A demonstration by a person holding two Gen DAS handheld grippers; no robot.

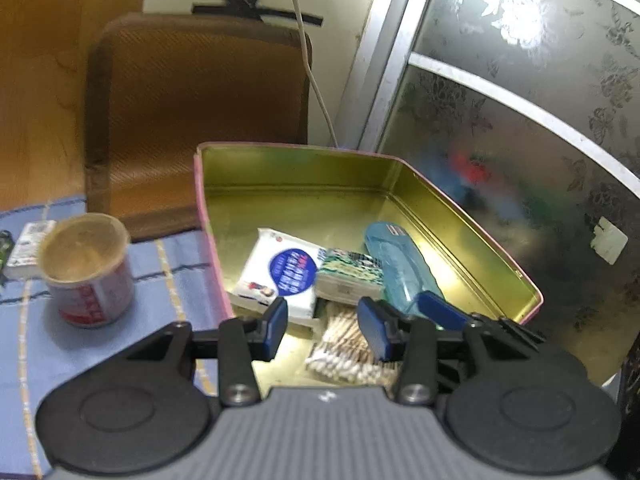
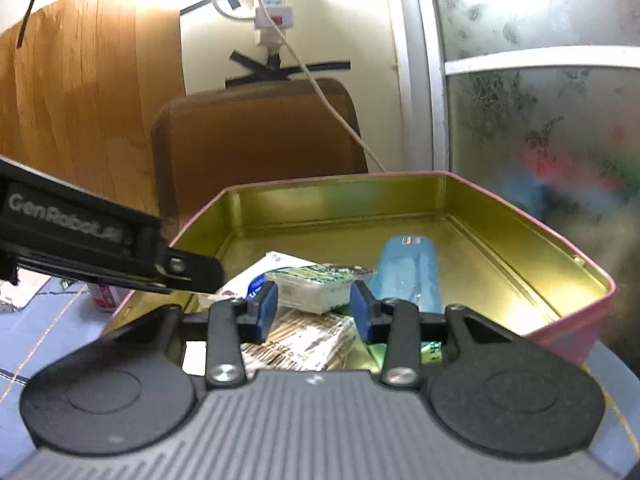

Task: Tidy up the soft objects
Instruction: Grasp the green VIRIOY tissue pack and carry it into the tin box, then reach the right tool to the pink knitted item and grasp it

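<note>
both grippers hang over the near end of the open tin (image 1: 460, 216), left gripper (image 1: 322, 326) and right gripper (image 2: 314, 310) each with jaws partly apart and nothing between the pads; the soft things already lie inside: white tissue pack (image 1: 280, 272), green-print pack (image 1: 348, 274), blue pouch (image 1: 400, 268), cotton swabs (image 1: 348, 352). judged a between-picks step (tin part filled); next move calls for reaching to the small pack (image 1: 32, 248) beside the cup (image 1: 86, 270) on the blue cloth (image 1: 176, 264). labels blurred, and the tin's near wall hides behind the gripper bodies.
</note>
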